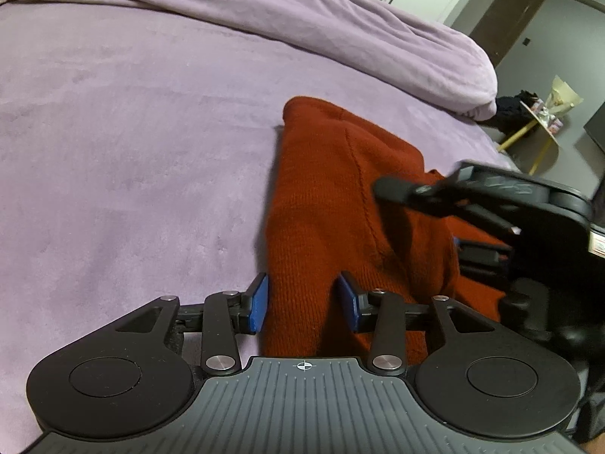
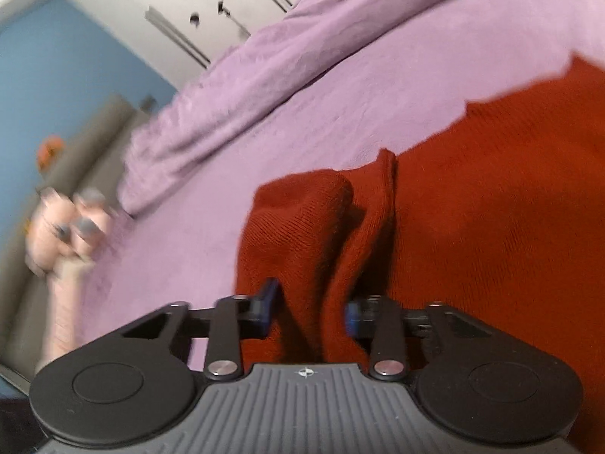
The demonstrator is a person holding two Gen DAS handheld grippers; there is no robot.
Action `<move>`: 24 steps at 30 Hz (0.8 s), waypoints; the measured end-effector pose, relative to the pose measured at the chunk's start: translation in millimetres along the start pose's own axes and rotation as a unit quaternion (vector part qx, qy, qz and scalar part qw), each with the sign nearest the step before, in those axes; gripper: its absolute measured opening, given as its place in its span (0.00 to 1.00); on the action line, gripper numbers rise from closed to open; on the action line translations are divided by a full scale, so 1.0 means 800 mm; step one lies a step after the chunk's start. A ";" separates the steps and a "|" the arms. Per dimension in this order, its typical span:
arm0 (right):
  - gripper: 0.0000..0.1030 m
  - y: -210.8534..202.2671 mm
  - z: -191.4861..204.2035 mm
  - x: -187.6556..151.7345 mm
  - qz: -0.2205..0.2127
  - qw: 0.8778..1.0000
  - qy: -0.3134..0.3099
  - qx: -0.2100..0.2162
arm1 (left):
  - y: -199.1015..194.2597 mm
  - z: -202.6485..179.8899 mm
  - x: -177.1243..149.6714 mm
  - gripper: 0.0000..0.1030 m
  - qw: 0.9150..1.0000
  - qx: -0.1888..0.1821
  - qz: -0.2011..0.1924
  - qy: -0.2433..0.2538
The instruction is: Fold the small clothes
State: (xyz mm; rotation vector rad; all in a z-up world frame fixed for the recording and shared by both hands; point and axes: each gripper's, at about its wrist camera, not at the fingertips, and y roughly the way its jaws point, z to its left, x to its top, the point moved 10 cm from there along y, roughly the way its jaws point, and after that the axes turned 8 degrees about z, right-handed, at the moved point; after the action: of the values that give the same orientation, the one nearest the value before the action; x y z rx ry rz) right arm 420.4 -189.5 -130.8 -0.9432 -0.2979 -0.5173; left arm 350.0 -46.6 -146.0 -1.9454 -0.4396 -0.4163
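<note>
Blue pads (image 1: 260, 304) of my left gripper (image 1: 304, 302) sit at the bottom centre of the left wrist view, jaws apart, with the near edge of the rust-red knitted garment (image 1: 340, 204) running up between them; I cannot tell for sure whether the pads press the knit or merely flank it. From there the garment stretches toward the right-centre of the frame, lying on the lilac bed cover (image 1: 121, 143), its left edge folded straight. My right gripper (image 1: 459, 244) enters from the right edge of that view, blurred, low over the red knit.

Seen from the right wrist, my right gripper (image 2: 310, 308) has its jaws partly apart, a raised fold of the red garment (image 2: 472, 208) standing between the blue pads (image 2: 269, 302); the picture is smeared, so the grip itself is unclear. A rumpled lilac duvet (image 2: 242, 87) lies across the upper middle, and a hand (image 2: 64, 227) shows blurred at the left edge.
</note>
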 end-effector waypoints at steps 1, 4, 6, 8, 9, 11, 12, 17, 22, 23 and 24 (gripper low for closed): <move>0.15 0.002 0.008 0.001 -0.005 0.999 -0.034 -0.031 | -0.001 0.000 0.000 0.46 1.000 0.003 -0.001 0.002; 0.13 -0.010 0.036 -0.004 -0.030 0.972 -0.189 -0.136 | -0.016 0.000 -0.001 0.44 1.000 0.008 -0.014 0.005; 0.12 -0.030 0.049 -0.005 -0.056 0.948 -0.256 -0.181 | -0.034 0.002 -0.001 0.43 0.999 0.010 -0.032 -0.002; 0.12 -0.060 0.050 -0.002 -0.092 0.919 -0.308 -0.227 | -0.047 0.001 0.001 0.43 0.999 0.011 -0.044 -0.004; 0.12 -0.075 0.046 0.000 -0.111 0.905 -0.327 -0.249 | -0.051 0.000 0.001 0.43 0.999 0.013 -0.046 -0.004; 0.12 -0.098 0.028 0.003 -0.122 0.900 -0.325 -0.263 | -0.049 -0.008 0.000 0.43 0.999 0.014 -0.038 0.003; 0.12 -0.108 0.011 0.003 -0.121 0.901 -0.317 -0.271 | -0.044 -0.013 -0.002 0.41 0.999 0.011 -0.030 0.007; 0.11 -0.113 -0.072 -0.007 -0.079 0.906 -0.280 -0.309 | -0.006 -0.060 -0.023 0.40 0.999 -0.017 0.011 0.036; 0.25 -0.126 -0.119 -0.001 -0.070 0.961 -0.164 -0.213 | 0.021 -0.077 -0.032 0.45 0.998 -0.018 0.040 0.041; 0.37 -0.132 -0.124 0.003 -0.073 0.970 -0.135 -0.188 | 0.020 -0.076 -0.031 0.45 0.998 -0.015 0.039 0.042; 0.46 -0.139 -0.129 0.004 -0.077 0.977 -0.107 -0.165 | 0.019 -0.076 -0.029 0.45 0.998 -0.014 0.039 0.042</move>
State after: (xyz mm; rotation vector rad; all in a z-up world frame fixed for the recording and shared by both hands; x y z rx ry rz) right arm 365.4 -329.4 -110.7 -1.3096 -0.4922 -0.6208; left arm 331.5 -111.0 -145.7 -1.9578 -0.3031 -0.4548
